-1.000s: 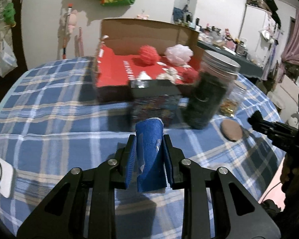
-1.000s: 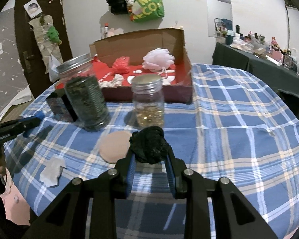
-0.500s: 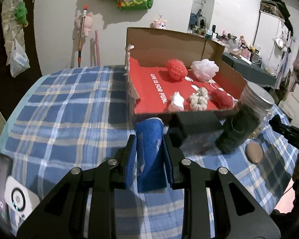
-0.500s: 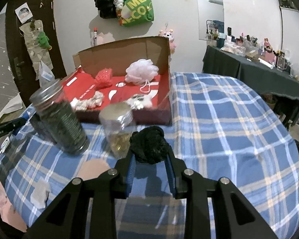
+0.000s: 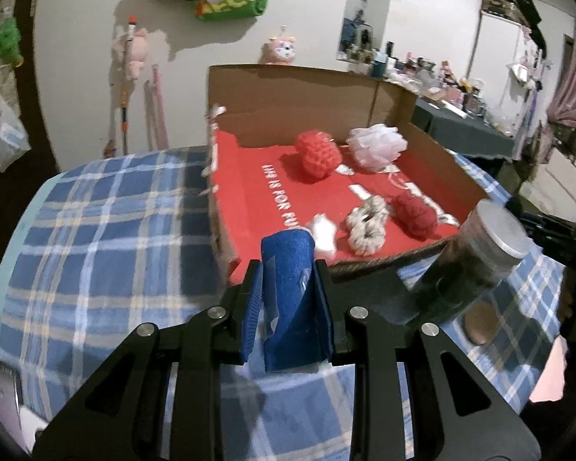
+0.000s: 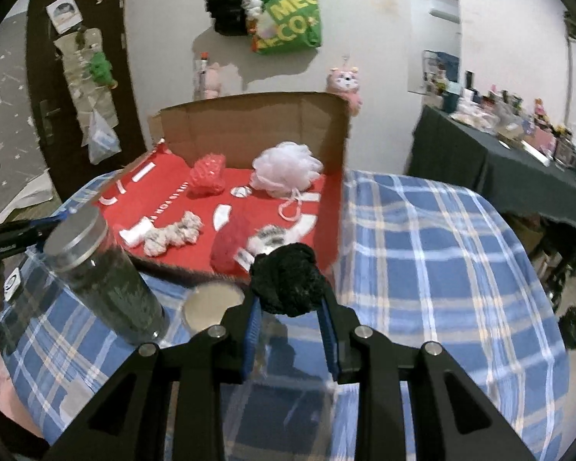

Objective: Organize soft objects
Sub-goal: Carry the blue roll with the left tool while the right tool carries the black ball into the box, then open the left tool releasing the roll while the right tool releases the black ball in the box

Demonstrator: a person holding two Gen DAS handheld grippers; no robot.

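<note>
Your left gripper [image 5: 288, 299] is pinching a folded blue cloth [image 5: 288, 280] upright between its blue-padded fingers [image 5: 251, 315], and it is hanging above the blue plaid tablecloth [image 5: 96, 238] just short of the near wall of the open cardboard box [image 5: 307, 92]. Your right gripper [image 6: 290, 307] is squeezing a black fuzzy ball [image 6: 288, 280] between its pads — the ball is bulging out over the fingertips — and it is hovering over the near right corner of the same box, above a small glass jar [image 6: 213, 303] whose metal lid is showing just to the left of the ball. Inside the box, on its red printed floor [image 5: 257, 176], soft things are lying apart from one another: a red knitted ball [image 5: 318, 153] and a white mesh bath pouf [image 5: 376, 146] toward the back wall, then a small white scrap [image 5: 322, 230], a cream scrunchie [image 5: 366, 224] and a dark red yarn piece [image 5: 414, 211] along the front. A tall jar of dark contents with a metal lid [image 6: 103, 276] is standing on the tablecloth in front of the box — between your two grippers — and a tan round pad [image 5: 480, 322] is lying on the cloth just beside it. A green shopping bag [image 6: 288, 19] is hanging on the wall behind.
</note>
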